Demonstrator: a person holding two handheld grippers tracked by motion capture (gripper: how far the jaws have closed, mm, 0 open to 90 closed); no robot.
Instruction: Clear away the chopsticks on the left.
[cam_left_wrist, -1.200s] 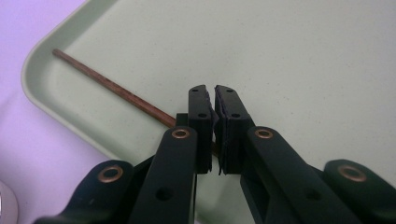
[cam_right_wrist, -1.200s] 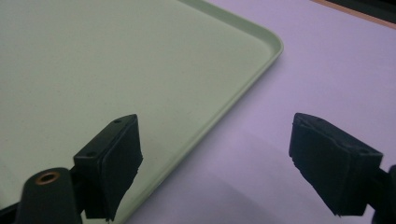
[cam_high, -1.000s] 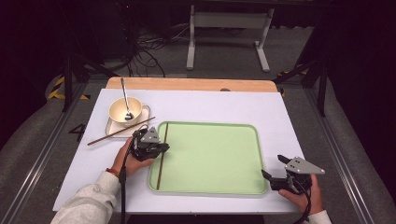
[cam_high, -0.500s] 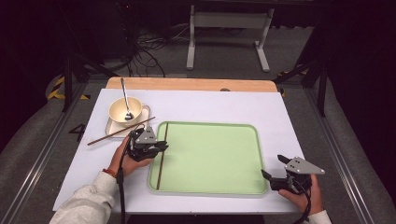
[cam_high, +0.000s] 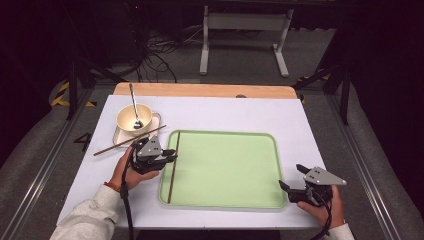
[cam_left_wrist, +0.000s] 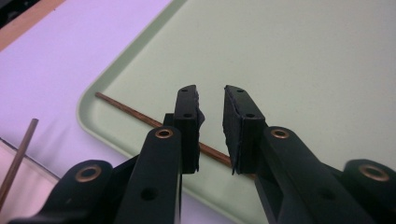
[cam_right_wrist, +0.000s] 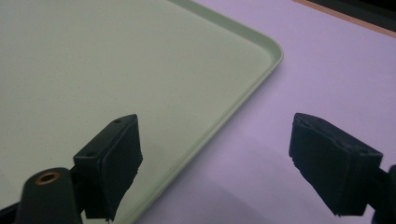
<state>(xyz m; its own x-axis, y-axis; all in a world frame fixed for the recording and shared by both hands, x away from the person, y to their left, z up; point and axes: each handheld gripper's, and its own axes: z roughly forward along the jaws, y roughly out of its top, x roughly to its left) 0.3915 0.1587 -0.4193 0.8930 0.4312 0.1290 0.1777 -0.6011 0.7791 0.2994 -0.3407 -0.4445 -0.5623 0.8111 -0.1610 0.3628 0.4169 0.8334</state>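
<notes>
A brown chopstick (cam_high: 172, 185) (cam_left_wrist: 130, 110) lies inside the green tray (cam_high: 225, 170) (cam_left_wrist: 303, 70) along its left rim. My left gripper (cam_high: 169, 156) (cam_left_wrist: 210, 91) hovers just over that chopstick at the tray's left edge. Its jaws have just been opening and now stand a narrow gap apart. The stick runs beneath them and is not pinched. A second chopstick (cam_high: 127, 141) (cam_left_wrist: 18, 156) rests on the white table, leaning on the saucer. My right gripper (cam_high: 291, 176) (cam_right_wrist: 212, 119) sits at the tray's (cam_right_wrist: 93, 56) near right corner, open wide and holding nothing.
A cream bowl (cam_high: 131, 116) with a metal spoon (cam_high: 134, 102) in it stands on a white saucer (cam_high: 154, 120) at the back left. A wooden strip (cam_high: 200, 90) borders the table's far edge. Metal rails run along both sides.
My left gripper has eased a little to the left from the tray's rim, and the chopstick stays lying in the tray. The right gripper has not moved.
</notes>
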